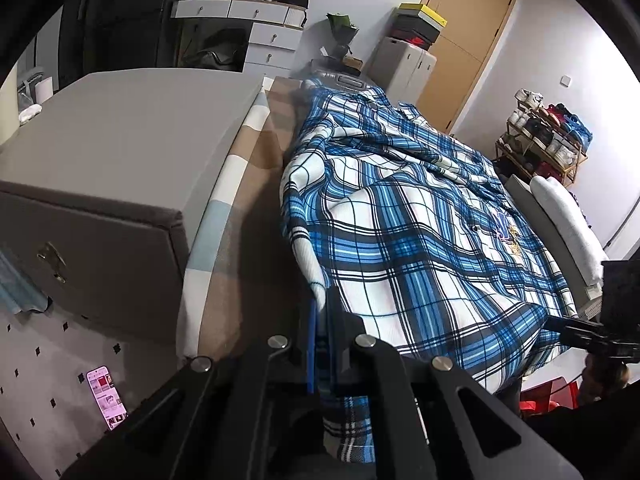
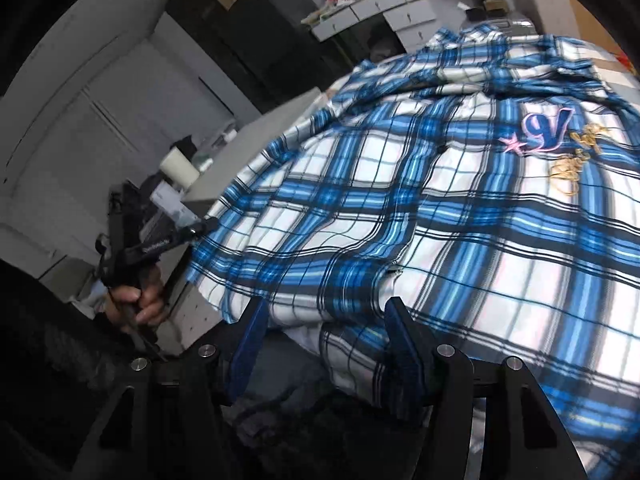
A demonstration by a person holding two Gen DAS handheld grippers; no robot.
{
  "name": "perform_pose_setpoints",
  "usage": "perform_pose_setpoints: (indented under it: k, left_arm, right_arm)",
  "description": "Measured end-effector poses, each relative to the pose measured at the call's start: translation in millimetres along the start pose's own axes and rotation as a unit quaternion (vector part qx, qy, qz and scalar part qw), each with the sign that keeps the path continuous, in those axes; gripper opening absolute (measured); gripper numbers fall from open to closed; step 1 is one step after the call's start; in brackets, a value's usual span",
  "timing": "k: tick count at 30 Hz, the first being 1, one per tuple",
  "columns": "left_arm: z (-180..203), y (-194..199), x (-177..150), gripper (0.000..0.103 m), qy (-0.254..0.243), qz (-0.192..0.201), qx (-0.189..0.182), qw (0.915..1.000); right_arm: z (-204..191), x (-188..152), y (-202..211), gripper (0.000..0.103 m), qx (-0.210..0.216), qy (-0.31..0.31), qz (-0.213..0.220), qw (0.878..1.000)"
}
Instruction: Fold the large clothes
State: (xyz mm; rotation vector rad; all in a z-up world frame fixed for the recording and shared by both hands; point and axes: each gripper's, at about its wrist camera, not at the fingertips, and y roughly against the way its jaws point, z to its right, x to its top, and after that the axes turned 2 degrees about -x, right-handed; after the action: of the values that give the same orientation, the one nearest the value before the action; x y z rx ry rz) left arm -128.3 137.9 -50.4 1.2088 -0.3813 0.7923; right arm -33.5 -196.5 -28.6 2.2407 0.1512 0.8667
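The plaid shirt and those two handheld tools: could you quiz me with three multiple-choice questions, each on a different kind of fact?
1. Where is the phone?
A. on the shirt
B. on the floor
C. on the shelf

2. The shirt is checked in:
A. blue and white
B. red and green
C. plain grey

3. The right gripper has its jaws:
A. clamped flat
B. apart
C. hidden

B: it lies lit on the dotted floor. A: blue, white and black lines. B: the blue pads stand apart at the hem.
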Motion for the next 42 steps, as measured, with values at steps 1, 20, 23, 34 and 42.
perform_pose_setpoints:
  k: [1,20,23,34,42]
  left_arm:
    - [0,1,0,0.0,0.001,0.002,-0.002,1.0]
    - [-5,0,8,0.0,0.003,-0.003,0.0,1.0]
    - [-6,4,12,0.0,0.0,0.004,0.001,1.0]
    - [-13,-6,12,0.0,-0.011,-0.018,0.034,0.9992]
    - [-8,-6,8,0.004,-0.043,-0.038,0.031,0.9979]
  right_arm:
    - [1,2,-6,0.062,-0.004,0.003,-0.005,1.0]
    - [-48,-5,-33,0.001,0.027,0.159,-0.104,0.981]
    - [-48,14,7,0.002,0.132,0.129,-0.036,0.982]
    - [4,-9,-25,0.004,0.055,-0.064,-0.152,0.985]
    - [9,-7,14,0.053,0.003,-0.05,-0.089,0.995]
